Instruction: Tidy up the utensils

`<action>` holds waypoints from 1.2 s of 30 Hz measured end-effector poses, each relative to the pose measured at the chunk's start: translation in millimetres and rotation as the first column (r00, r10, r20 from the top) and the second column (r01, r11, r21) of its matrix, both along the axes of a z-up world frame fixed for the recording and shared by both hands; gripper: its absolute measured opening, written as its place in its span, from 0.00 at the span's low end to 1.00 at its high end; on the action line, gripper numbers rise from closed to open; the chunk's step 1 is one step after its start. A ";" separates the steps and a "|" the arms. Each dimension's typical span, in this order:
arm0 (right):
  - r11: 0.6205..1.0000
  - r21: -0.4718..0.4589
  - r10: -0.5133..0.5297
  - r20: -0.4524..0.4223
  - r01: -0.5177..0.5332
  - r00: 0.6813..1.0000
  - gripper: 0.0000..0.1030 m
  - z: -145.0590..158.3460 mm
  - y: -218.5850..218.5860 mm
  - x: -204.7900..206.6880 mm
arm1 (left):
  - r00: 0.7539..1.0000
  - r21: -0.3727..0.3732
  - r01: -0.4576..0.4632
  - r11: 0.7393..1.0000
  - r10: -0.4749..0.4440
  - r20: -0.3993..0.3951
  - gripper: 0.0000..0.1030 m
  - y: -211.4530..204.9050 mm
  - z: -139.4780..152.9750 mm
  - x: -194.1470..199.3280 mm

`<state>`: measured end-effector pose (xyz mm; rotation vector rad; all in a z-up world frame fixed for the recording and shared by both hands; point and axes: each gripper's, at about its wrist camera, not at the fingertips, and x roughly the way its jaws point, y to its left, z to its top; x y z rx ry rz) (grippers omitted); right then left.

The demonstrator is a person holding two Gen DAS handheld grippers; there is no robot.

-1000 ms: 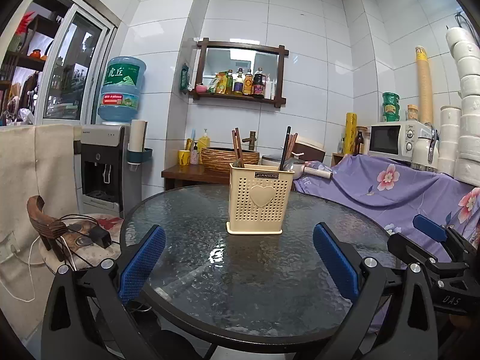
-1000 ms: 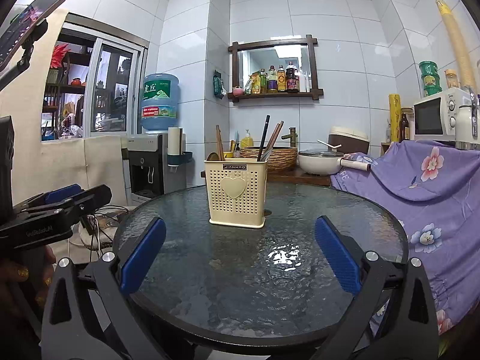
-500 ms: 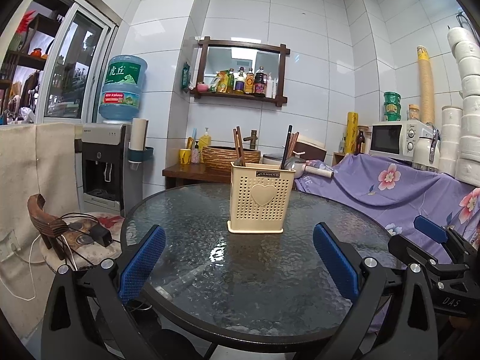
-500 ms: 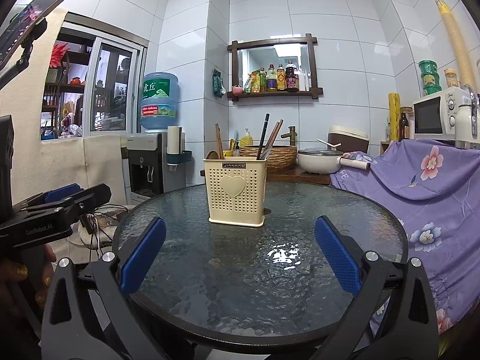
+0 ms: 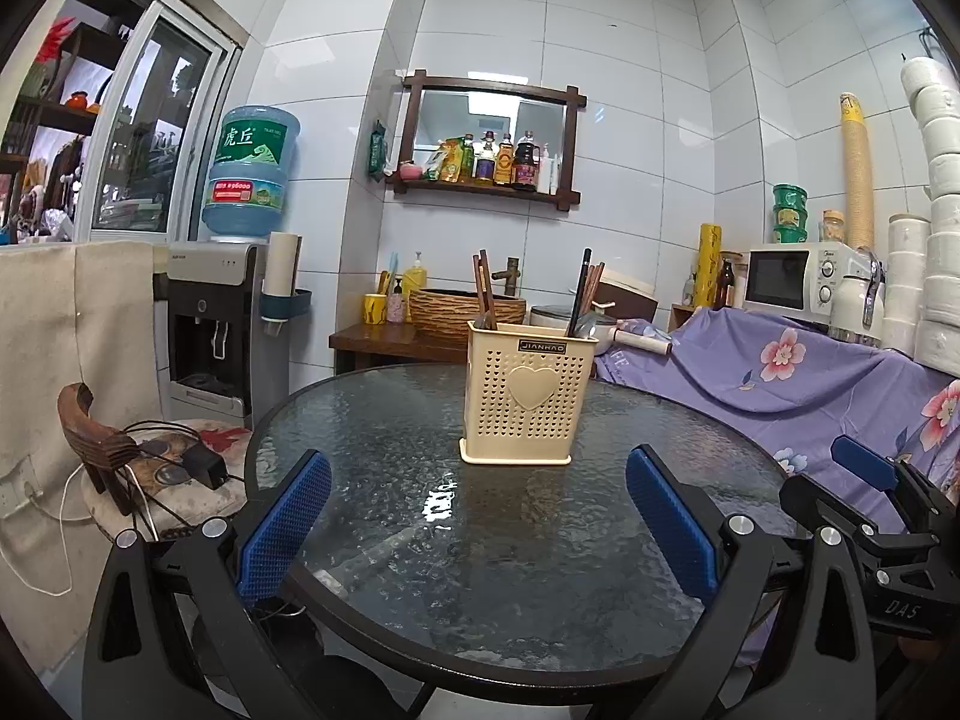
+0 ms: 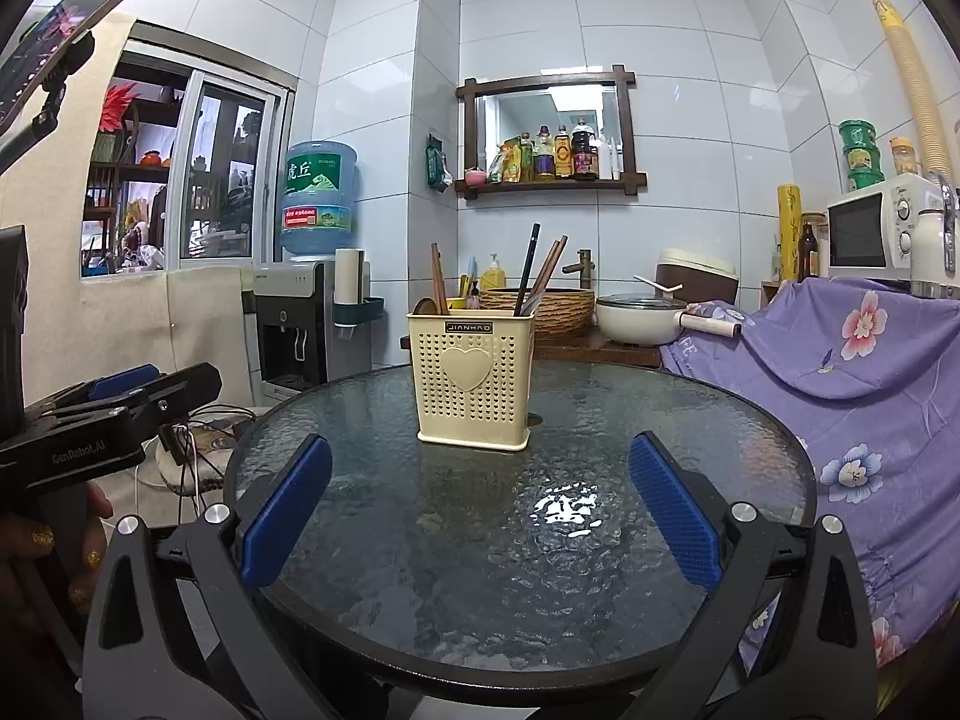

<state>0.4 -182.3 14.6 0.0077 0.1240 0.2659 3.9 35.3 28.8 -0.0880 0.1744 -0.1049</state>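
Observation:
A cream perforated utensil holder (image 5: 528,393) (image 6: 471,381) with a heart on its front stands upright near the far side of the round glass table (image 5: 420,570) (image 6: 690,420). Brown chopsticks (image 5: 485,294) (image 6: 438,279), a black stick and spoon handles stick out of its top. My left gripper (image 5: 477,516) is open over the table's near edge, empty, well short of the holder. My right gripper (image 6: 477,510) is open and empty too, a similar distance back. The right gripper's body shows at the right edge of the left wrist view, the left one's at the left of the right wrist view.
A purple flowered cloth (image 5: 810,372) (image 6: 870,372) covers furniture right of the table. A stool with cables (image 5: 150,468) and a water dispenser (image 5: 222,324) stand to the left. A low wooden table behind carries a woven basket (image 6: 540,309) and a pot (image 6: 642,318).
Both grippers stay open and nearly still; the views have shifted only slightly. The holder has not moved.

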 end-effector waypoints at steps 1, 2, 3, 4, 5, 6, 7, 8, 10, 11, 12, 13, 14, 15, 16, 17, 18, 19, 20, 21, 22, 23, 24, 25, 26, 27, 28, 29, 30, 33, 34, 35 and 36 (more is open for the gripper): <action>1.000 -0.001 0.000 0.000 0.000 1.000 0.95 -0.4 -0.2 0.1 | 1.000 -0.001 0.000 1.000 0.000 0.000 0.94 0.0 0.1 0.0; 1.000 0.000 0.000 0.000 0.000 1.000 0.95 -0.3 -0.2 0.2 | 1.000 0.001 0.000 1.000 0.000 -0.001 0.94 0.3 -0.1 0.0; 1.000 0.000 0.001 -0.001 -0.001 1.000 0.95 -0.3 -0.3 0.2 | 1.000 0.000 0.000 1.000 0.000 0.001 0.94 0.0 0.2 0.0; 1.000 0.000 0.001 -0.001 -0.001 1.000 0.95 -0.4 -0.2 0.1 | 1.000 0.000 0.000 1.000 0.000 0.001 0.94 0.1 0.3 0.0; 1.000 -0.001 0.001 0.000 -0.001 1.000 0.95 -0.3 0.0 0.8 | 1.000 0.000 -0.001 1.000 0.001 0.001 0.94 0.1 0.1 0.2; 1.000 -0.001 0.001 0.000 -0.001 1.000 0.95 -0.2 0.1 0.7 | 1.000 0.000 0.000 1.000 0.000 -0.001 0.94 0.2 -0.1 0.5; 1.000 -0.001 0.002 0.001 -0.002 1.000 0.95 -0.4 -0.2 0.6 | 1.000 0.000 0.002 1.000 -0.002 -0.003 0.94 0.3 -0.2 0.5; 1.000 -0.002 0.003 0.000 -0.003 1.000 0.95 -0.7 0.5 0.9 | 1.000 0.002 0.002 1.000 -0.002 -0.004 0.94 -0.2 -0.7 0.6; 1.000 -0.003 0.003 -0.002 -0.003 1.000 0.95 -1.0 0.3 0.9 | 1.000 0.007 0.005 1.000 -0.005 -0.010 0.94 -0.8 -1.8 0.9; 1.000 -0.004 0.003 -0.001 -0.003 1.000 0.95 -0.9 0.4 1.1 | 1.000 0.008 0.008 1.000 -0.008 -0.015 0.94 -0.8 -2.4 1.7; 1.000 -0.004 0.004 -0.001 -0.004 1.000 0.95 -1.0 0.4 1.2 | 1.000 0.010 0.012 1.000 -0.011 -0.021 0.94 -1.0 -2.9 2.5; 1.000 -0.003 0.004 -0.002 -0.004 1.000 0.95 -1.1 0.3 1.3 | 1.000 0.014 0.011 1.000 -0.010 -0.026 0.94 -1.2 -3.4 2.5; 1.000 -0.003 0.005 -0.003 -0.005 1.000 0.95 -1.5 0.1 1.3 | 1.000 0.018 0.007 1.000 -0.007 -0.027 0.94 -1.7 -3.1 3.3; 1.000 -0.003 0.005 -0.005 -0.005 1.000 0.95 -1.5 0.4 1.4 | 1.000 0.025 0.000 1.000 0.001 -0.029 0.94 -2.3 -2.9 3.6; 1.000 -0.004 0.005 -0.007 -0.005 1.000 0.95 -1.2 0.9 1.7 | 1.000 0.031 -0.006 1.000 0.007 -0.030 0.94 -3.1 -2.0 4.4; 1.000 -0.004 0.006 -0.007 -0.006 1.000 0.95 -1.1 0.3 1.6 | 0.999 0.038 -0.008 0.999 0.010 -0.033 0.94 -3.9 -1.6 4.5; 1.000 -0.005 0.006 -0.007 -0.006 1.000 0.95 -1.1 0.6 1.7 | 0.999 0.038 -0.005 0.999 0.006 -0.035 0.94 -3.9 -1.5 4.5; 1.000 -0.004 0.007 -0.008 -0.007 1.000 0.95 -1.2 0.7 1.5 | 0.999 0.036 -0.002 0.999 0.003 -0.038 0.94 -3.8 -1.4 4.6; 1.000 -0.004 0.007 -0.007 -0.007 1.000 0.95 -1.1 0.9 1.5 | 0.999 0.033 0.000 0.999 0.001 -0.039 0.94 -4.0 -0.9 4.3; 1.000 -0.005 0.007 -0.007 -0.007 1.000 0.95 -1.1 1.2 2.0 | 0.999 0.025 0.004 1.000 -0.003 -0.040 0.94 -3.3 -0.8 4.0; 1.000 -0.005 0.007 -0.007 -0.007 1.000 0.95 -1.1 1.4 1.8 | 0.999 0.016 0.006 1.000 -0.005 -0.037 0.94 -2.4 -0.7 3.3; 1.000 -0.006 0.008 -0.008 -0.008 1.000 0.95 -0.9 1.2 2.8 | 0.999 0.011 0.005 1.000 -0.005 -0.035 0.94 -2.3 0.3 3.6; 1.000 -0.006 0.009 -0.008 -0.009 1.000 0.95 -1.3 1.1 3.0 | 1.000 0.008 0.001 1.000 0.000 -0.031 0.94 -1.9 1.0 3.4; 1.000 -0.006 0.010 -0.010 -0.010 1.000 0.95 -1.1 1.0 3.7 | 1.000 0.009 -0.003 1.000 0.003 -0.027 0.94 -1.7 1.7 3.0; 1.000 -0.005 0.010 -0.011 -0.011 1.000 0.95 -1.4 0.9 4.0 | 1.000 0.015 -0.004 1.000 0.005 -0.020 0.94 -2.2 2.0 2.0; 1.000 -0.006 0.011 -0.011 -0.011 1.000 0.95 -1.5 0.8 4.5 | 1.000 0.021 -0.014 1.000 0.014 -0.010 0.94 -2.7 2.2 0.6; 1.000 -0.006 0.010 -0.012 -0.010 1.000 0.95 -1.7 0.7 4.7 | 1.000 0.024 -0.020 1.000 0.020 -0.007 0.94 -2.9 2.9 0.4; 1.000 -0.006 0.009 -0.013 -0.009 1.000 0.95 -1.9 0.7 4.7 | 1.000 0.025 -0.019 1.000 0.019 -0.010 0.94 -3.4 3.5 0.9; 1.000 -0.005 0.009 -0.014 -0.009 1.000 0.95 -1.9 0.6 5.0 | 1.000 0.022 -0.014 1.000 0.015 -0.015 0.94 -4.0 4.0 1.6; 1.000 -0.003 0.008 -0.015 -0.008 1.000 0.95 -2.3 0.1 4.8 | 0.999 0.021 -0.006 1.000 0.007 -0.032 0.94 -4.4 4.5 3.8; 1.000 -0.003 0.008 -0.015 -0.008 1.000 0.95 -1.6 0.1 5.4 | 0.999 0.022 -0.006 1.000 0.007 -0.036 0.94 -4.4 4.7 4.1; 1.000 -0.003 0.009 -0.016 -0.009 1.000 0.95 -1.6 0.1 5.6 | 0.999 0.022 -0.006 1.000 0.007 -0.036 0.94 -4.4 4.8 4.0; 1.000 -0.003 0.009 -0.016 -0.009 1.000 0.95 -1.7 0.2 5.5 | 0.999 0.022 -0.006 1.000 0.007 -0.035 0.94 -4.5 4.9 4.3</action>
